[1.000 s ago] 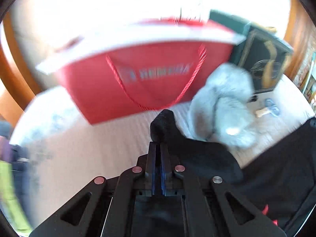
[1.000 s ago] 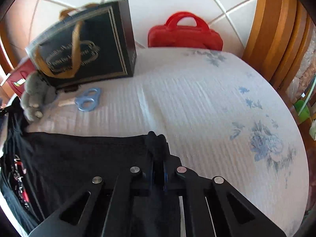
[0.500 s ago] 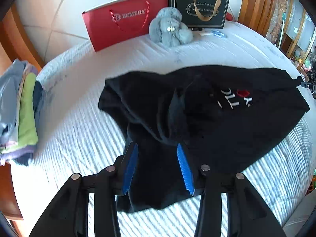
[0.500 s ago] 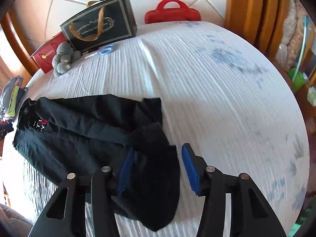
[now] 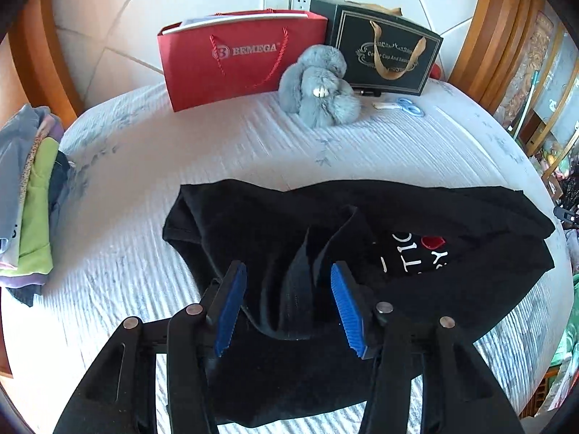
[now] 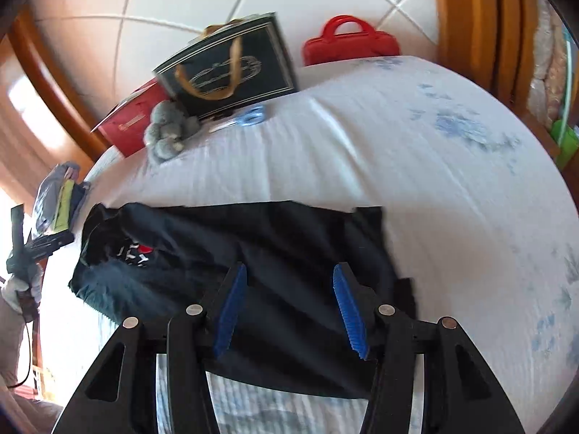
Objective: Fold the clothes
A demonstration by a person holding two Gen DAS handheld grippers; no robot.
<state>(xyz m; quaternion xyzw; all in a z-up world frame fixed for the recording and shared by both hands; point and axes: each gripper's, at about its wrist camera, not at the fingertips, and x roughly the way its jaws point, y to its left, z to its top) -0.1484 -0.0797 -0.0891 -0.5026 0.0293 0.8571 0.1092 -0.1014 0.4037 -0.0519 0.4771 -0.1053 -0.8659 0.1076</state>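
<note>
With both the left gripper (image 5: 287,307) and right gripper (image 6: 289,307) gaping empty above the rumpled black shirt (image 5: 362,224), pinch matching near edges evenly.

shirt (image 5: 362,224) on bed (image 5: 289,152), bags (image 5: 246,58) behind

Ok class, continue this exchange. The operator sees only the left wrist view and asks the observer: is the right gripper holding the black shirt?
Observer: No. The right gripper is open, its jaws apart above the right end of the black shirt.
Operator: What is the red sliver behind the black gift bag?
Observer: A red case with a carry handle, next to the black gift bag.
Operator: Who holds the left gripper?
Observer: Only a hand shows, at the left edge of the right wrist view, gripping the handle of the left gripper.
</note>
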